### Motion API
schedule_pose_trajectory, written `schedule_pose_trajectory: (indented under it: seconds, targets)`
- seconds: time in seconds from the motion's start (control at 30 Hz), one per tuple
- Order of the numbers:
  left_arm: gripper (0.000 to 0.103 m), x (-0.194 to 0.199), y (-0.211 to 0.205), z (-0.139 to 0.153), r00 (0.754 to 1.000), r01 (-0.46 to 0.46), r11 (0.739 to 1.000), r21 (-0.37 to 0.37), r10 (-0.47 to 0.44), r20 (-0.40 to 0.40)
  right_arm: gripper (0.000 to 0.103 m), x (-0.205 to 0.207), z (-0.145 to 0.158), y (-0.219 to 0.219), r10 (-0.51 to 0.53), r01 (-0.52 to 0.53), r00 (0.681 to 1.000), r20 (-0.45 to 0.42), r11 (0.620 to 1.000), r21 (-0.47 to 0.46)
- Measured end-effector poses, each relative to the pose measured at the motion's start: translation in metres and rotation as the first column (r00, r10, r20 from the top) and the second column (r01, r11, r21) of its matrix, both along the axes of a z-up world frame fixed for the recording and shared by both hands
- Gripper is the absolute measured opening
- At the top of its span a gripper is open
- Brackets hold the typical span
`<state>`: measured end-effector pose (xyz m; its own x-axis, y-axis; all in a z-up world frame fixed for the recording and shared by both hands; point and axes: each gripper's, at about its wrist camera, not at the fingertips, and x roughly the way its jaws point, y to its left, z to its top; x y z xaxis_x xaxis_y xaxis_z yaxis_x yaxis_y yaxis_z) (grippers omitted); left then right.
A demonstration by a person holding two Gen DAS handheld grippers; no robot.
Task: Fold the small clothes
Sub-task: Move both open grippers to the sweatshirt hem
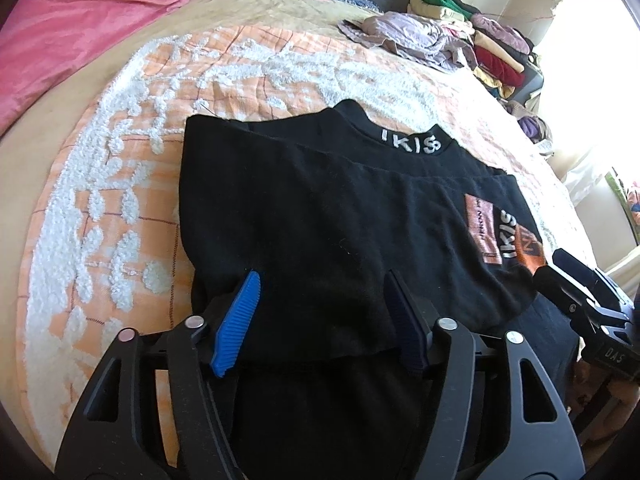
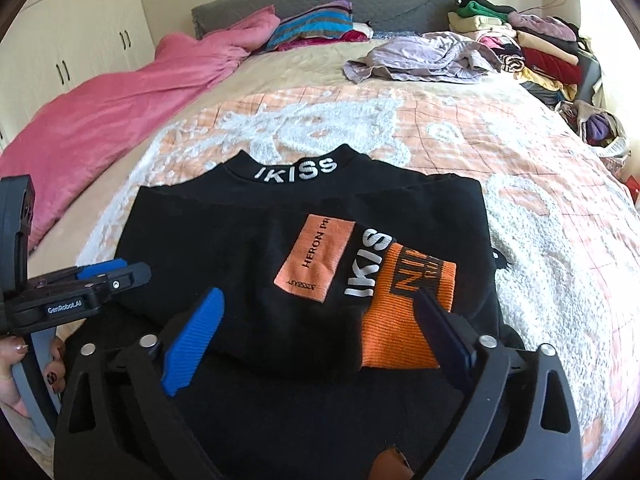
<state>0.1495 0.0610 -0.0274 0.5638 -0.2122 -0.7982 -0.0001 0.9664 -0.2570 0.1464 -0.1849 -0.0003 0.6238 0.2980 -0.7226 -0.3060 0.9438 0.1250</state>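
black top [image 2: 248,264] folded on bed

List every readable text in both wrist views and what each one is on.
"IKISS": collar of the black top.
"HERON PR", cut off by a fold: orange patch on the top; the smaller line below it is too blurred to read.
"IKIS": black band beside the patch.
Black letters on the orange ribbed cuff: folded, unreadable.
"GenRobot.AI": left gripper.
"DAS": right gripper.

Left gripper [image 1: 320,316] fingers apart, angled down; right gripper [image 2: 320,340] fingers wide apart, apparently gripping nothing.
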Motion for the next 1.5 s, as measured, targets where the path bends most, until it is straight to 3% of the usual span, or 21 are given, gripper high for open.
schedule_pose_trajectory:
  seconds: [0.17,0.3,0.37,0.4,1.5]
  targets:
    - [0.073,-0.007,0.002,0.014,0.999,-0.014,1.000,0.009,0.014,0.029,0.098,-0.006,0.005,0.000,-0.005,0.006,1.000,0.018,1.000,-0.013]
    - [0.078,-0.012,0.005,0.022,0.998,-0.027,1.000,0.008,0.027,0.052,0.098,-0.011,0.009,-0.003,-0.015,0.015,0.999,0.038,1.000,-0.001]
    - [0.092,-0.015,0.007,0.025,0.997,-0.038,0.999,0.012,0.038,0.062,0.098,-0.013,0.011,-0.005,-0.021,0.021,0.999,0.042,1.000,0.009]
    - [0.093,-0.016,0.008,0.026,0.997,-0.042,0.999,0.016,0.041,0.068,0.098,-0.014,0.012,-0.005,-0.022,0.022,0.999,0.043,1.000,0.011]
    - [0.093,-0.072,0.012,0.065,0.985,-0.065,0.997,0.039,0.058,0.164,0.098,-0.079,0.066,-0.031,-0.044,0.043,0.982,0.183,0.999,0.009]
